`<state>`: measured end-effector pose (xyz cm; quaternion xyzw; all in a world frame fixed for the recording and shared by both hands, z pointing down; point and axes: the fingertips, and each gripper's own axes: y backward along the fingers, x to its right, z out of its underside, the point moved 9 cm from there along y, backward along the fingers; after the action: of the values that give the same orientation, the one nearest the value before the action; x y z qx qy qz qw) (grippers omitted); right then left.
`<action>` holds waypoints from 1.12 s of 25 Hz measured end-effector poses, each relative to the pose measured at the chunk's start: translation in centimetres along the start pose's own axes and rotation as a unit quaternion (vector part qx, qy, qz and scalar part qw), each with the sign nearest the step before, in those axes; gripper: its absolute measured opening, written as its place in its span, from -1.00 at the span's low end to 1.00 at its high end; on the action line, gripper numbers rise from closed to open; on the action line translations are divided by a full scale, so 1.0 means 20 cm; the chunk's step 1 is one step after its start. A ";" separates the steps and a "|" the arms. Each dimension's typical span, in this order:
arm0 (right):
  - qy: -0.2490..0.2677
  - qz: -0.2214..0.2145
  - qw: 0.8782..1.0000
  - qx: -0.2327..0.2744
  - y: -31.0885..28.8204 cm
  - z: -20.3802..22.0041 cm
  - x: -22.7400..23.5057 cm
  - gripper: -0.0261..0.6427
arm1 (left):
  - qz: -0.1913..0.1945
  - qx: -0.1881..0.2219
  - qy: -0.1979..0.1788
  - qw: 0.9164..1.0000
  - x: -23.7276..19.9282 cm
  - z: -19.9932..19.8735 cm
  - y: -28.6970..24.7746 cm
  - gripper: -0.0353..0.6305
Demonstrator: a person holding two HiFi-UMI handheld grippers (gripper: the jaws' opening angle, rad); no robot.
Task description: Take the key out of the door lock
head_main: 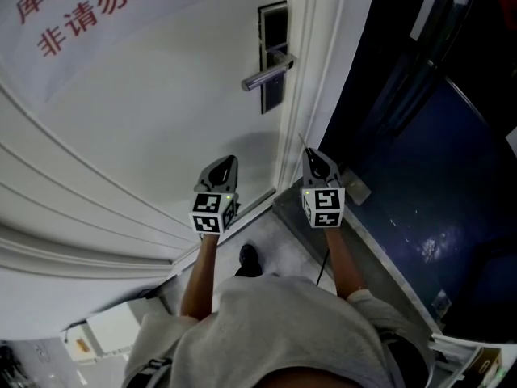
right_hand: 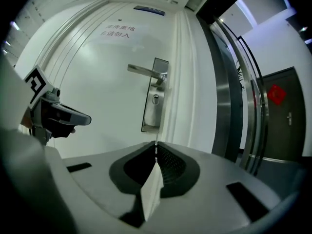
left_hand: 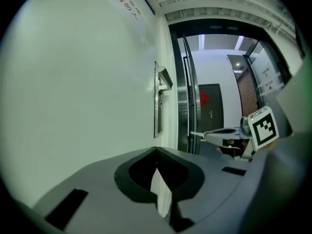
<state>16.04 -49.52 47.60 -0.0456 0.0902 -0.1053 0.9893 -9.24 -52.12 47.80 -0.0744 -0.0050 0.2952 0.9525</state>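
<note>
The white door carries a dark lock plate [head_main: 273, 95] [right_hand: 149, 117] with a silver lever handle [head_main: 266, 74] [right_hand: 144, 71]. No key shows in the keyhole [right_hand: 155, 100]. My right gripper [head_main: 311, 153] [right_hand: 156, 144] is shut, and a thin metal sliver, apparently the key [head_main: 306, 142] [right_hand: 155, 152], sticks out of its tips. It hangs below the lock, by the door's edge. My left gripper [head_main: 229, 162] [left_hand: 156, 150] is shut on nothing, lower left of the lock, near the door face. The left gripper view catches the right gripper [left_hand: 202, 134] from the side.
A white sign with red characters [head_main: 89, 10] is stuck high on the door. The metal door frame [head_main: 311, 71] runs beside the right gripper, with a dark blue area [head_main: 420, 176] beyond it. My shoe [head_main: 250, 259] stands on the threshold. A box [head_main: 105, 334] lies at lower left.
</note>
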 end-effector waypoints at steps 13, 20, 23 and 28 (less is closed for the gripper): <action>-0.008 -0.024 1.000 -0.001 0.07 0.04 -0.07 -0.83 | -0.039 -0.008 0.028 0.999 -0.02 0.11 0.13 -0.84; -0.005 -0.044 0.999 0.013 0.06 0.02 -0.17 -0.83 | -0.065 -0.016 0.039 0.997 -0.05 0.19 0.26 -0.84; -0.003 -0.048 0.999 0.012 0.06 0.02 -0.19 -0.83 | -0.071 -0.016 0.040 0.996 -0.07 0.20 0.29 -0.84; -0.002 -0.051 0.999 0.017 0.05 0.00 -0.20 -0.83 | -0.078 -0.014 0.044 0.996 -0.08 0.20 0.31 -0.84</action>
<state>12.50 -47.66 48.23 -0.0339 0.0844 -0.1569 0.9834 -14.26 -47.37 50.89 -0.0997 0.0269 0.2169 0.9707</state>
